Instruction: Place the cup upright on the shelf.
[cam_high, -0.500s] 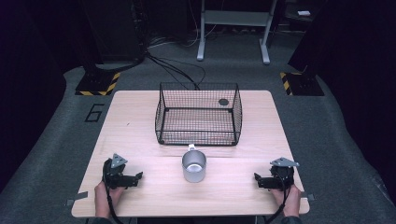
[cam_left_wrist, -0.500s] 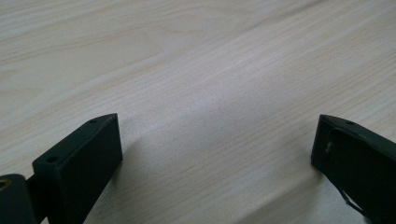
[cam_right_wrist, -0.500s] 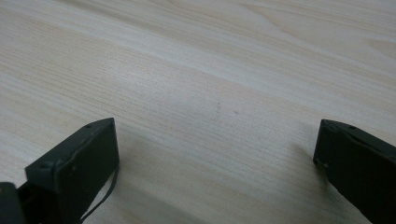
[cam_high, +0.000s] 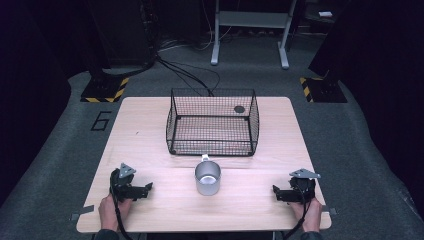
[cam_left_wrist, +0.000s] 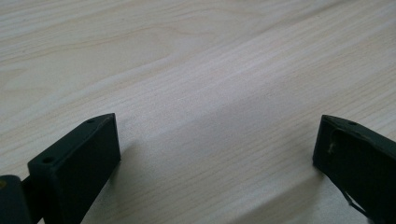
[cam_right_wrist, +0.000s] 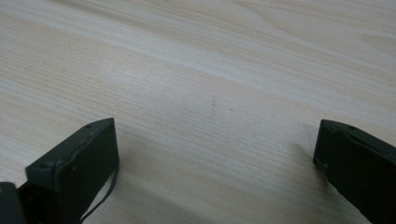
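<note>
Because both grippers rest low at the near edge of the pale wooden desk (cam_high: 150, 125), the small round silver metal cup (cam_high: 208, 177) stands between the left gripper (cam_high: 145, 188) and right gripper (cam_high: 276, 192), well apart from either, just before the black wire-mesh basket (cam_high: 212, 122). A hasty sideways reach might tip it. In the left gripper view, the fingers (cam_left_wrist: 74, 163) are spread wide over bare wood. In the right gripper view, the fingers (cam_right_wrist: 74, 161) gape likewise; a one-sided pinch of the smooth wall could slip.
</note>
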